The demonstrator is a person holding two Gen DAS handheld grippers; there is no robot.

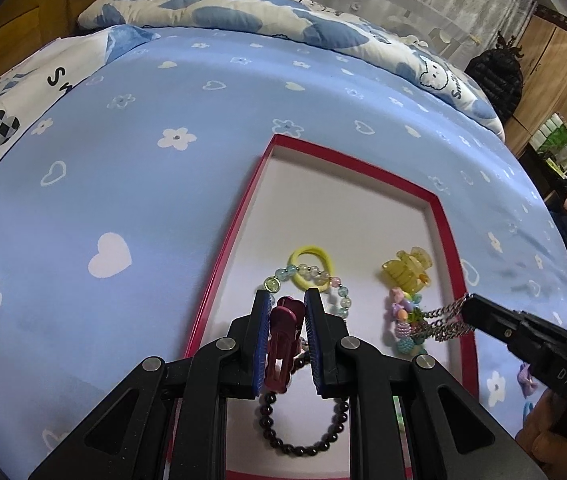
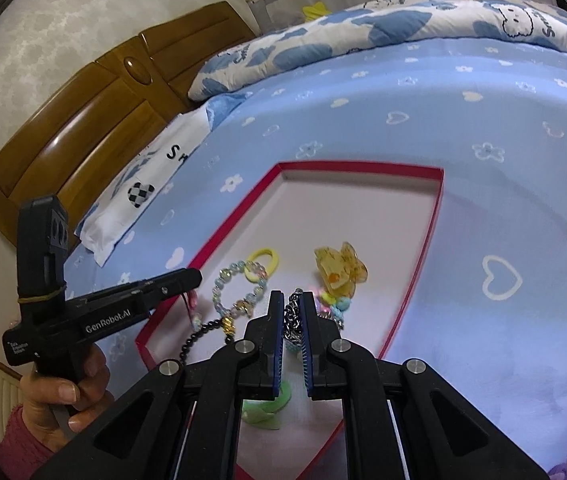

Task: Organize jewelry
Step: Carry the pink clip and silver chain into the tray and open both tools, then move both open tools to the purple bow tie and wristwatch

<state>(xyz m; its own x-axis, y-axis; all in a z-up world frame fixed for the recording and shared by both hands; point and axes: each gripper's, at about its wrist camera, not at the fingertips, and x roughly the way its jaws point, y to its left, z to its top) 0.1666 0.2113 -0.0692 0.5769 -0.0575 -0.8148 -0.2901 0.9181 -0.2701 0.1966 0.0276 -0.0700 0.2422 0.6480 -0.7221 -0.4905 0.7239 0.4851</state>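
Both tongs are bringing items over the red-rimmed box on the bed; next is lowering and letting go w/o tangling. Left tongs are gripping a maroon hair clip, barely open, above the dark bead bracelet. Right tongs are nearly closed, pinching a silver chain near the yellow claw clip.

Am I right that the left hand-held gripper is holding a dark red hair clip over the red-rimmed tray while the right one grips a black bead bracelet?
Not quite: the right hand-held gripper grips a silver chain, as the right wrist view shows. The black bead bracelet lies in the red-rimmed tray. The left hand-held gripper does hold the dark red hair clip.
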